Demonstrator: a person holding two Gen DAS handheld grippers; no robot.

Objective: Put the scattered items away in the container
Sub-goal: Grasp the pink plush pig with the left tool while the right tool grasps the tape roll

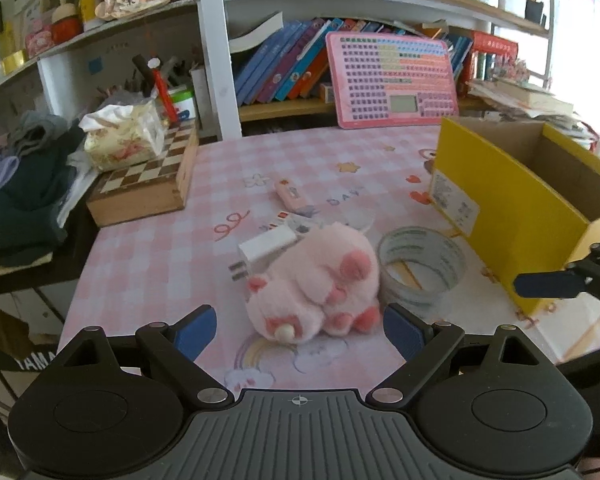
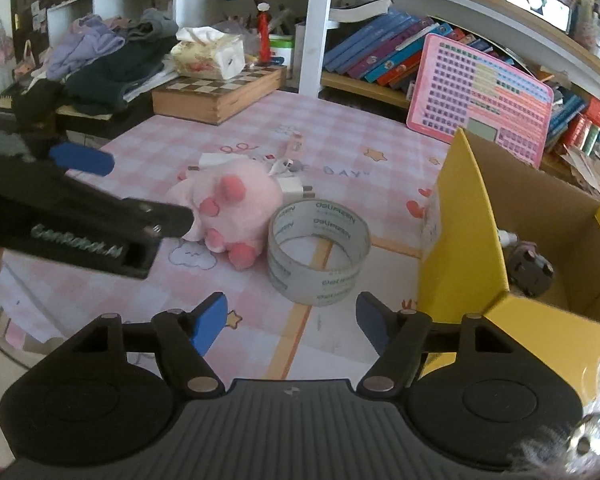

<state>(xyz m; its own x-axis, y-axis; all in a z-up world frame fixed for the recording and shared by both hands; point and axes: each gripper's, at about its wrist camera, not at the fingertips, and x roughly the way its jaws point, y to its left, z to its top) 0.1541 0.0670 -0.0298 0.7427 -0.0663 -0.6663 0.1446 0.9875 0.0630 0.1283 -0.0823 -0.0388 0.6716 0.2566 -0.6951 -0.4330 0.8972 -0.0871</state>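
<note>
Pink plush [image 1: 316, 284] lies on its side on the checked pink mat [image 1: 148, 264], just ahead of the left gripper [image 1: 300, 330], whose blue pads stand wide apart to either side of it, grasping nothing. Judged step: lining up on the plush for a pick. It is fluffy, rounded, with darker pink paws and a small cream bead at the near end; soft, likely to squash under the pads. Charger [image 1: 266, 250], white with 2 prongs, touches the plush's far side. Tape [image 1: 422, 266], a clear roll standing on its rim, sits just beside the plush toward the box [image 1: 496, 208]. Beyond the charger lie a pink eraser-like bar [image 1: 290, 194] and a small label piece, too blurred to name. Box is yellow outside, brown card inside, open-topped, on the mat's right; the right wrist view shows a dark small object [image 2: 530, 266] already in it. Right gripper [image 2: 292, 322] hangs above the mat before the tape, pads spread, empty. Next move, as I read it: bring the left pads down around the plush's middle, squeeze without catching the charger or nudging the tape, then lift and carry over the box's yellow wall.
</note>
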